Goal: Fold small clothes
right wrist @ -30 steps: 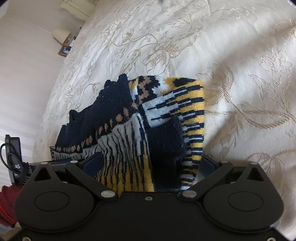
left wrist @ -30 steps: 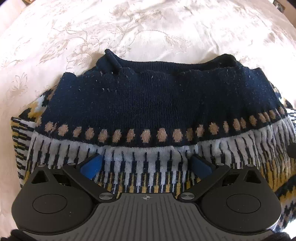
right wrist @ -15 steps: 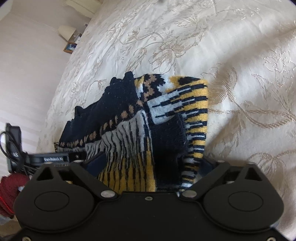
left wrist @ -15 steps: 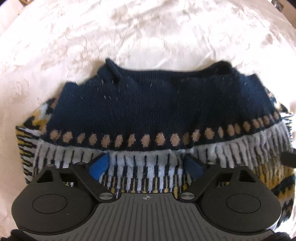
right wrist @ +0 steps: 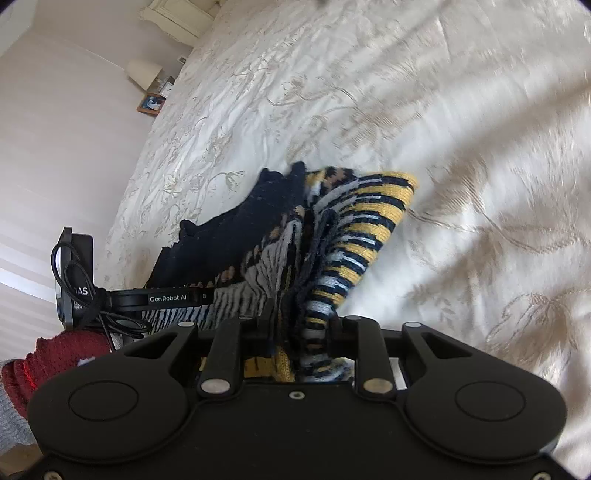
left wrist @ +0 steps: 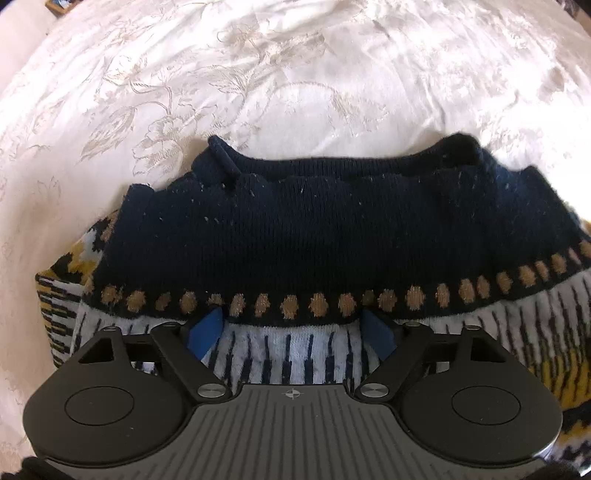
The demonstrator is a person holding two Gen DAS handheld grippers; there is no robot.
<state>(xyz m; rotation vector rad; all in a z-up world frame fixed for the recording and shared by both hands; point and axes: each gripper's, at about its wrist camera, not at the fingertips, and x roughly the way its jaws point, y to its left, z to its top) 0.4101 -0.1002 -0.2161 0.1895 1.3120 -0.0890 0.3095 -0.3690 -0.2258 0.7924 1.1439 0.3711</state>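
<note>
A folded knit sweater (left wrist: 295, 229), navy with tan dots and white, yellow and black stripes, lies on a cream bedspread (left wrist: 258, 74). My left gripper (left wrist: 291, 332) points down at its near edge. Its jaws are closing, and the blue pads (left wrist: 207, 332) squeeze the white striped band, which bulges between them. In the right wrist view the sweater (right wrist: 229, 236) has its striped end bunched and raised. My right gripper (right wrist: 299, 325) is closing tight on that bunch. The left gripper's body (right wrist: 162, 297) shows at the sweater's far end.
Embroidered bedspread (right wrist: 443, 129) spreads out beyond and to the right of the sweater. A person's dark red sleeve (right wrist: 62, 354) and a black cable (right wrist: 74, 273) sit by the left gripper. A lamp (right wrist: 144, 72), a picture frame (right wrist: 149, 103) and white furniture (right wrist: 177, 18) stand past the bed's far edge.
Both grippers went from wide open around the sweater's edge to closing on it. The right one has pinched the striped end into a narrow bunch and lifted it. The left pads moved inward.
</note>
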